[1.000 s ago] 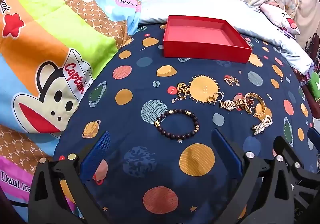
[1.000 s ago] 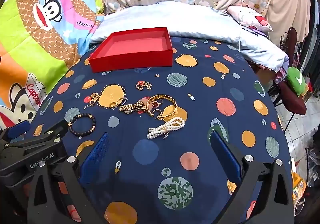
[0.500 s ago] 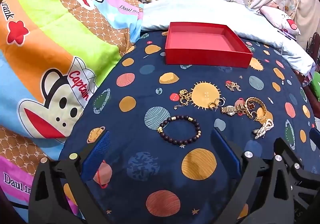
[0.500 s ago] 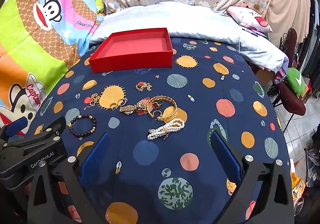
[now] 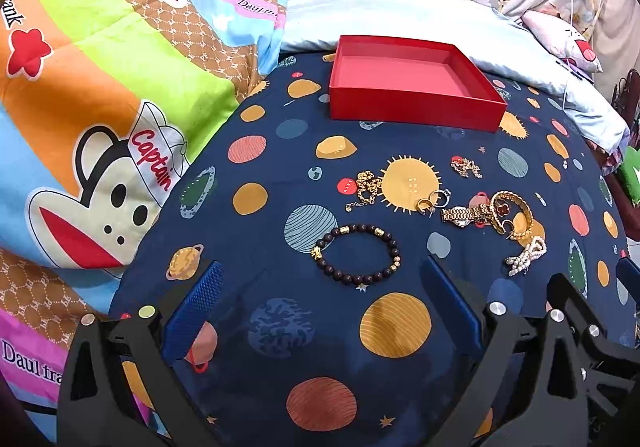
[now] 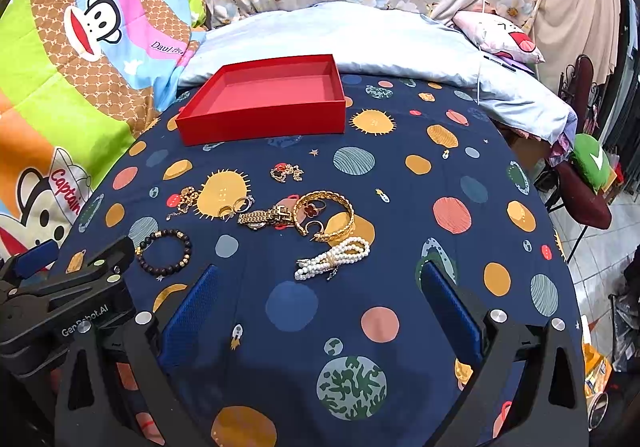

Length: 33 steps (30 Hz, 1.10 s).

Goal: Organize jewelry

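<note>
Fingers [image 5: 200,303] of the left gripper [image 5: 320,303] and right gripper [image 6: 320,303] are spread apart, gripping nothing. Jewelry [image 6: 280,219] lies loose on the planet-print bedspread [image 6: 400,287], near the red box [image 6: 260,103], which holds nothing.

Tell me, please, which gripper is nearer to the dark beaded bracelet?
Left. The left gripper sits open just behind the dark beaded bracelet, which lies ahead between its fingers. The right gripper is further right, lined up with the pearl bracelet.
</note>
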Each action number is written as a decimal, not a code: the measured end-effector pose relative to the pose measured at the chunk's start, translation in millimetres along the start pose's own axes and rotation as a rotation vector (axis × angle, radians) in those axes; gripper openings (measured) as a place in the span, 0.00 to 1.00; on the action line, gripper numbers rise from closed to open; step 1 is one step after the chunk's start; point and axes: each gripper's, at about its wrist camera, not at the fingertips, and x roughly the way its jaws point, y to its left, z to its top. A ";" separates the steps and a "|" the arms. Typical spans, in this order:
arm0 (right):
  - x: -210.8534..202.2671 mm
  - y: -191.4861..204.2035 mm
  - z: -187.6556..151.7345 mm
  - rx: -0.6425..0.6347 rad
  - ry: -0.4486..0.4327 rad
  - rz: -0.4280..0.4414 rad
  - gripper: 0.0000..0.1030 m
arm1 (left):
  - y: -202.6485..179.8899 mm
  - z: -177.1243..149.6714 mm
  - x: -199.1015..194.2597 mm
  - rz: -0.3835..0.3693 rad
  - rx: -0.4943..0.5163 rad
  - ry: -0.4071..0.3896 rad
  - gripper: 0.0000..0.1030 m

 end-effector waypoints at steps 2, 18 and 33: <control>-0.1 -0.3 0.0 0.001 0.001 0.003 0.95 | -0.6 -0.2 0.3 0.003 0.001 0.000 0.94; 1.4 -0.6 -0.7 0.005 0.004 0.003 0.95 | 1.1 -0.9 2.7 0.004 0.010 0.004 0.94; 4.5 0.8 -4.8 0.009 0.012 0.005 0.95 | -2.1 -4.0 3.3 0.021 0.014 0.006 0.94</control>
